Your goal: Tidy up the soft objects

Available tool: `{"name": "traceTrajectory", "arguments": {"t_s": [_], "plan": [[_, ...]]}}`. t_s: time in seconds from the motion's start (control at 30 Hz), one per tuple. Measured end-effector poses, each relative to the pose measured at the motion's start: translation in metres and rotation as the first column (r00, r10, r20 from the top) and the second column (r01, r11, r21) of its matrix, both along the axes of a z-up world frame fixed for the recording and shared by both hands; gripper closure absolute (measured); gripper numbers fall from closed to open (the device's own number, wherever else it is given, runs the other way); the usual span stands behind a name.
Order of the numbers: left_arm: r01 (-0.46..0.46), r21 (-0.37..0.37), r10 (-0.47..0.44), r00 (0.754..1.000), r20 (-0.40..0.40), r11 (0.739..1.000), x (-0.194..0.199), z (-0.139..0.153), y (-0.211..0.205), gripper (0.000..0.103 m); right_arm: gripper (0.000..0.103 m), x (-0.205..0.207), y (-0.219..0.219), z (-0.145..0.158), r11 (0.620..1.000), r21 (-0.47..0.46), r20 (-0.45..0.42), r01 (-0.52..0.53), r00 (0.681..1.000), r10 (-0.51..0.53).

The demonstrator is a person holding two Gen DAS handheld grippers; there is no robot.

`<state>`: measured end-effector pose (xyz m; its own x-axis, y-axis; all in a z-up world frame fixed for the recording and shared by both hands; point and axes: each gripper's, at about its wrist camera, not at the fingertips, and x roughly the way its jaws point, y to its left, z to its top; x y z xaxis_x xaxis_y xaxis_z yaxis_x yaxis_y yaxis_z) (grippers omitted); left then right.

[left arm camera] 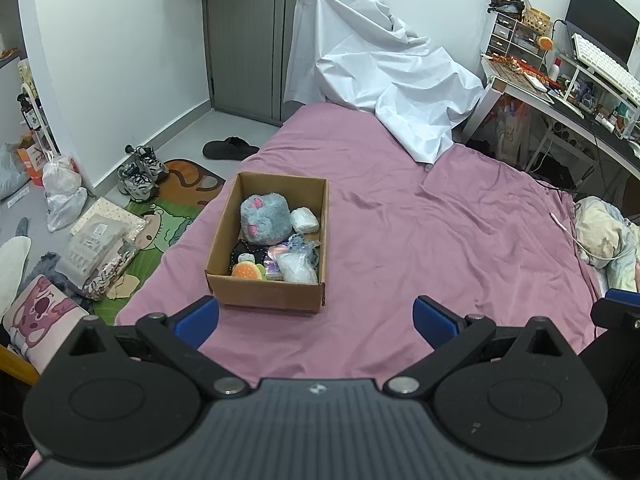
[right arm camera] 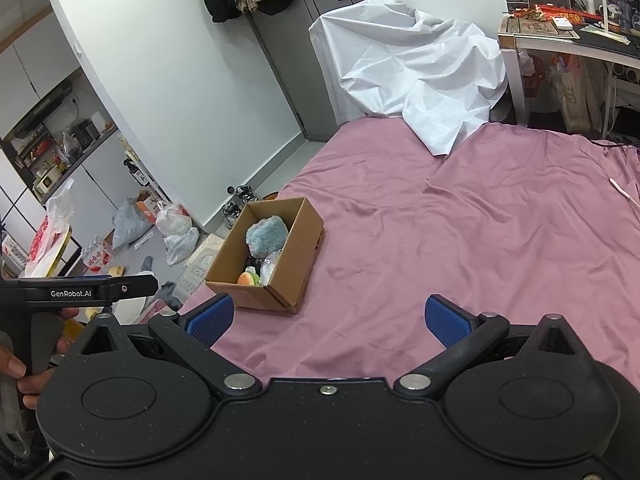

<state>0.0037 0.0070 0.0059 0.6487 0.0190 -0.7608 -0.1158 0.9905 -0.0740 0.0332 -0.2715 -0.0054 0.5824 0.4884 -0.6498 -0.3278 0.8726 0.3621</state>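
From the left wrist camera, the left gripper (left arm camera: 315, 320) hangs over the near part of the pink bedsheet (left arm camera: 420, 240) with its two blue-padded fingers (left arm camera: 198, 320) spread wide and nothing between them. One open cardboard box (left arm camera: 266, 292) sits on the sheet just ahead and slightly left of the gripper. Inside it lie one grey plush toy (left arm camera: 264, 220) with pink patches at the far end, one small white bundle (left arm camera: 305, 220) beside it against the right wall, one orange burger-shaped plush (left arm camera: 247, 270) at the near left corner, and one clear plastic bag (left arm camera: 298, 266) at the near right (a few darker soft items between them are too jumbled to count). One white sheet (left arm camera: 384, 80) drapes over something at the far end of the bed. On the floor to the left stand two sneakers (left arm camera: 140, 174) and one black slipper (left arm camera: 228, 148).

From the right wrist camera, the right gripper (right arm camera: 330, 318) also hovers above the bedsheet (right arm camera: 460, 240), fingers (right arm camera: 444, 320) wide apart and empty. The same box (right arm camera: 296, 264) lies ahead to its left, the grey plush (right arm camera: 266, 236) and burger plush (right arm camera: 247, 279) visible inside. The left gripper (right arm camera: 132, 286) juts in at the left edge, held by a hand (right arm camera: 28, 376).
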Motion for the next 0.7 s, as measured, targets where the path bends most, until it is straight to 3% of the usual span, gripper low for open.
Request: {"name": "traceTrajectory", "arguments": {"t_s": [0.7], "plan": [[0.002,-0.005,-0.002,1.0,-0.023,1.0,0.008,-0.013,-0.005,0.001,0.0,0.004,-0.005,-0.005,1.0,0.013,-0.014,0.006,1.0,-0.005]]}}
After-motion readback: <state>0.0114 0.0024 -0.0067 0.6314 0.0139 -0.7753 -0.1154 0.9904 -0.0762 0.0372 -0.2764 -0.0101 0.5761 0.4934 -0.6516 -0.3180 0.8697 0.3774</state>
